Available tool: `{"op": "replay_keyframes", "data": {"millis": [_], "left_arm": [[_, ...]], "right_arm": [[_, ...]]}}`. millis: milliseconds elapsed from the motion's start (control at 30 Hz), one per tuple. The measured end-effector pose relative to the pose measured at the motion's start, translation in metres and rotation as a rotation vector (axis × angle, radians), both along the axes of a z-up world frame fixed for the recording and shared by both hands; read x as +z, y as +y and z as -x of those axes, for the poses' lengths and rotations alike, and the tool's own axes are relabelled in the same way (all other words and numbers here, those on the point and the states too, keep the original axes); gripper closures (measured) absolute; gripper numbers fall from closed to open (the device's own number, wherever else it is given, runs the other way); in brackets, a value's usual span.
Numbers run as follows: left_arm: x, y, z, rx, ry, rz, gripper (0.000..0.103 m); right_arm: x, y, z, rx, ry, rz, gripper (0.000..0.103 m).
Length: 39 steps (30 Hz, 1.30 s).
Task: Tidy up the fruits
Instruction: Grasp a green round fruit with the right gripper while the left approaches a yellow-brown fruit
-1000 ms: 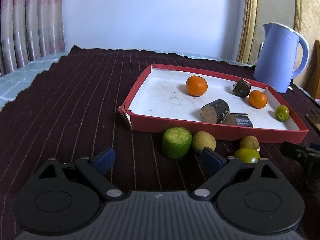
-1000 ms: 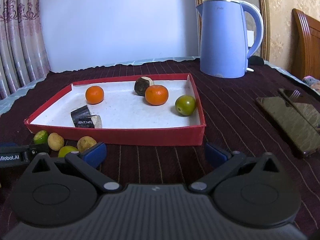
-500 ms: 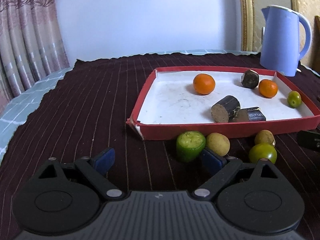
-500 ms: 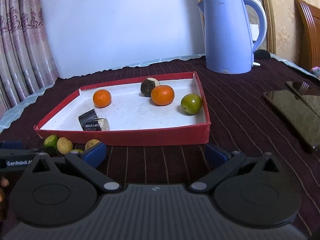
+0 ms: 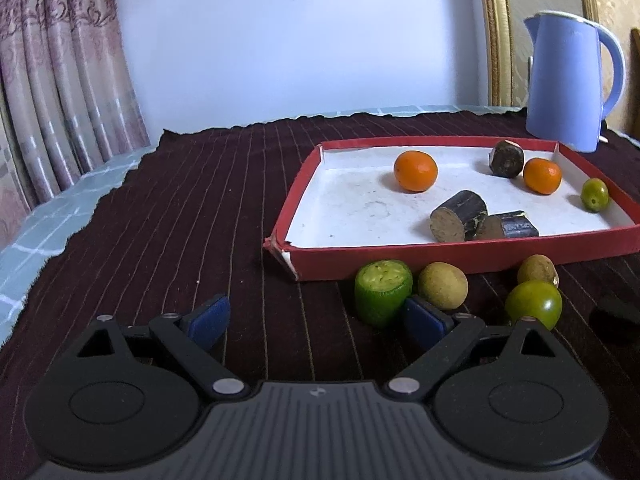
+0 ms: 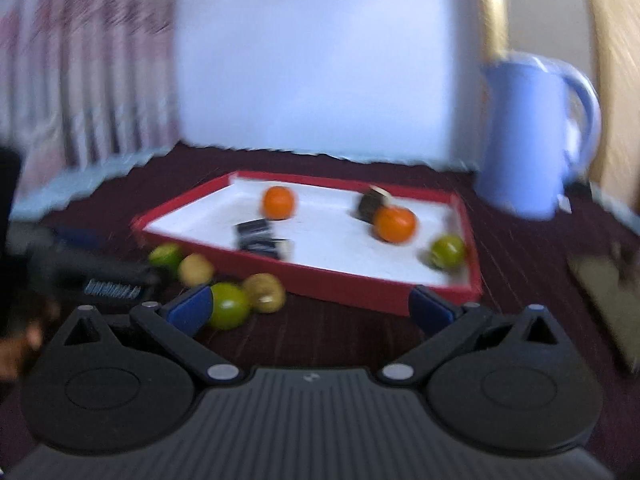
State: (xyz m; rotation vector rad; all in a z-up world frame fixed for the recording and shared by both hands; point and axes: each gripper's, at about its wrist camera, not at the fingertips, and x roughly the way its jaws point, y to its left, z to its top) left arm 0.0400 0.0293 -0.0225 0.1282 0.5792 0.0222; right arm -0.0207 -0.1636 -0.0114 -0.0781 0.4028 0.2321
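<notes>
left wrist view: my left hand-held gripper (image 5: 316,320) hangs wide open over the dark striped surface (image 5: 192,216), holding nothing. the cut green fruit (image 5: 383,293) stands just beyond its right pad, outside the red tray (image 5: 460,258), with a tan fruit (image 5: 443,285) touching or nearly touching it, a second tan fruit (image 5: 537,270) and a round green fruit (image 5: 533,305) further right. two oranges, a small green fruit and three dark cut pieces already lie in the tray.

in the blurred right wrist view, my right hand-held gripper (image 6: 310,308) is also spread open and empty, the round green fruit (image 6: 229,305) just past its left pad.

my worry: both grippers aim at one tight cluster. closing on the cut fruit off-centre could nudge the tan one rolling, or the two grippers could knock together. the tray's torn near-left corner (image 5: 282,254) might catch a low carry.
</notes>
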Motion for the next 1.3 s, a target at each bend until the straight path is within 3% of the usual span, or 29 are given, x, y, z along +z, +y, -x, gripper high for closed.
{"op": "replay_keyframes", "data": {"millis": [100, 300, 367, 467, 533, 700, 767, 967, 1167, 1300], "left_arm": [[0.0, 0.006, 0.001, 0.008, 0.002, 0.04, 0.008], [0.002, 0.024, 0.006, 0.044, -0.018, 0.15, 0.008], [0.002, 0.024, 0.007, 0.049, -0.023, 0.153, 0.008], [0.003, 0.022, 0.008, 0.047, -0.034, 0.139, 0.008], [0.003, 0.021, 0.009, 0.042, -0.035, 0.134, 0.008], [0.003, 0.024, 0.007, 0.039, -0.025, 0.158, 0.008], [0.002, 0.026, 0.006, 0.035, -0.017, 0.171, 0.009], [0.005, 0.025, 0.013, 0.016, -0.058, 0.177, 0.009], [0.013, -0.014, 0.036, -0.154, -0.114, 0.061, 0.009], [0.016, -0.051, 0.035, -0.213, -0.115, -0.018, 0.009]], "right_arm": [[0.0, 0.022, -0.005, 0.018, 0.022, 0.111, 0.007], [0.001, 0.034, -0.013, 0.046, 0.071, 0.068, 0.022], [0.002, 0.037, -0.015, 0.078, 0.092, 0.034, 0.042], [-0.002, 0.046, -0.023, 0.067, 0.133, 0.041, 0.058], [-0.004, 0.049, -0.027, 0.073, 0.159, 0.028, 0.064], [-0.008, 0.06, -0.031, 0.069, 0.168, 0.065, 0.062], [-0.008, 0.06, -0.028, 0.079, 0.16, 0.064, 0.074], [-0.002, 0.035, -0.011, 0.042, 0.138, 0.052, 0.074], [-0.004, -0.012, -0.009, -0.088, 0.134, 0.017, 0.074], [-0.005, -0.03, -0.011, -0.142, 0.12, -0.003, 0.074]]}}
